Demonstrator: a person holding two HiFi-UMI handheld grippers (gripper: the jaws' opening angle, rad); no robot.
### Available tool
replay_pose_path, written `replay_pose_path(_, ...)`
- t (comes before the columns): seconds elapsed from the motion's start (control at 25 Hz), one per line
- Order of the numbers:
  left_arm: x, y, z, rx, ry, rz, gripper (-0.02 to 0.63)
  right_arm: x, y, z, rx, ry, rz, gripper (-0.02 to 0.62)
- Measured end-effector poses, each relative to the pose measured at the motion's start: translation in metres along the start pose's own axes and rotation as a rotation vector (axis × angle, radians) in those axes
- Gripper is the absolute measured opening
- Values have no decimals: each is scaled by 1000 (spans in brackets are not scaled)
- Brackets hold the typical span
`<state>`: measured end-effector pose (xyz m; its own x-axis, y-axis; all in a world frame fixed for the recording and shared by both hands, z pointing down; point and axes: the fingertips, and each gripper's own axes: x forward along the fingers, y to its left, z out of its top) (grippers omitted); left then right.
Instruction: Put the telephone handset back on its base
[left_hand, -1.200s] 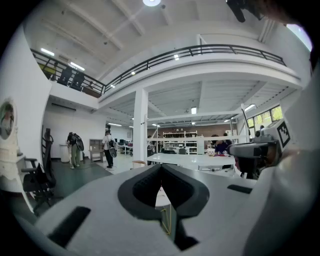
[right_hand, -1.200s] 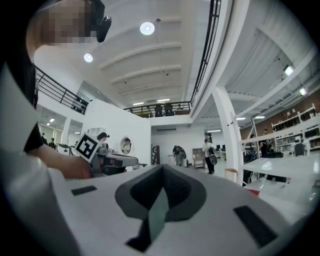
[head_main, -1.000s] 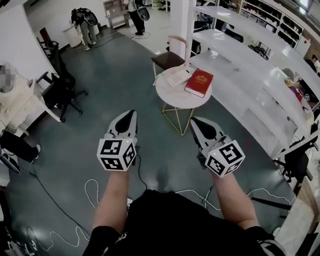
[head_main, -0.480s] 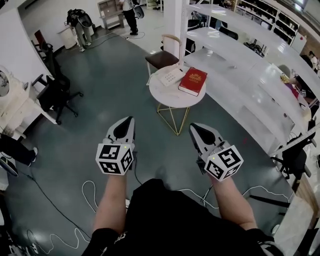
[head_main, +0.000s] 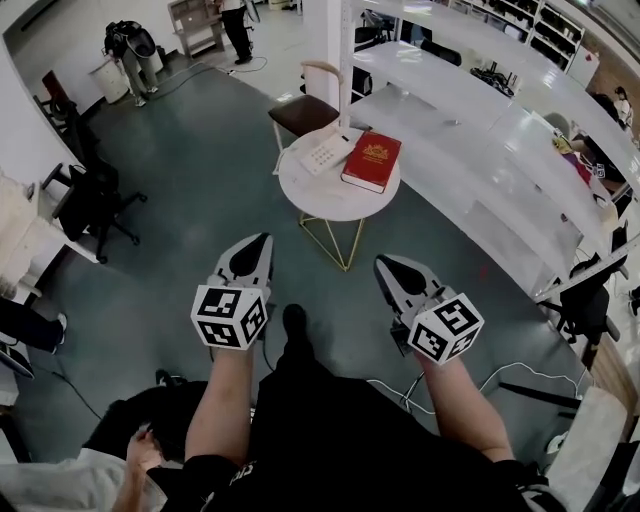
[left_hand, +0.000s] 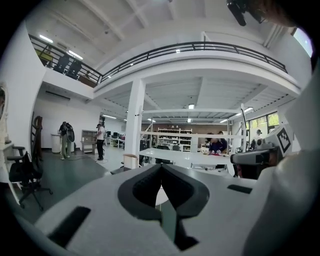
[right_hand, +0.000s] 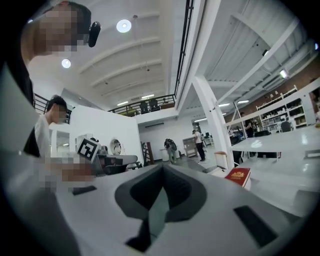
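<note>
A white telephone lies on a small round white table, next to a red book. The phone is too small here to tell the handset from the base. My left gripper and right gripper hang side by side in the air, well short of the table. Both are shut with nothing between their jaws. In the left gripper view the left gripper shows its jaws pressed together. The right gripper looks the same in its own view, with the red book beyond it to the right.
A brown-seated chair stands behind the table. Long white counters run along the right. Black office chairs stand at the left, and people at the far back. Cables lie on the floor. Someone's hand shows at the lower left.
The table with phone and book has slid left and nearer to the grippers in the head view. A hand and sleeve have come in at the lower left. Both grippers stay shut.
</note>
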<state>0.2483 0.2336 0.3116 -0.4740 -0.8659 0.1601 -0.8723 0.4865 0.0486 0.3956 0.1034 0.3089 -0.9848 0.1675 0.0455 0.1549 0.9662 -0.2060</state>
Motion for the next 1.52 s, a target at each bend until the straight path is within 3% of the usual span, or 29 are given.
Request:
replay_pose_path(0.24,64,41,-1,-7,12,-64,11,70,-32,-4,11,24,-18,6)
replay_pose_path(0.84,233,199,13,-23,44,-172,11,278,-111,12,45,101,-96,6)
replay_pose_path(1.08,280,209,2,-20,82,-234,11,300,-147,-10,91,155,-153,6)
replay_pose_path(1.24,312,209,-12,-40,123,-257,11,310,-178,-11,122,148,-178,6)
replay_pose_path(1.52,387,198,-22,2,190,-288,11,329,-248,-16,170,127,-185,6)
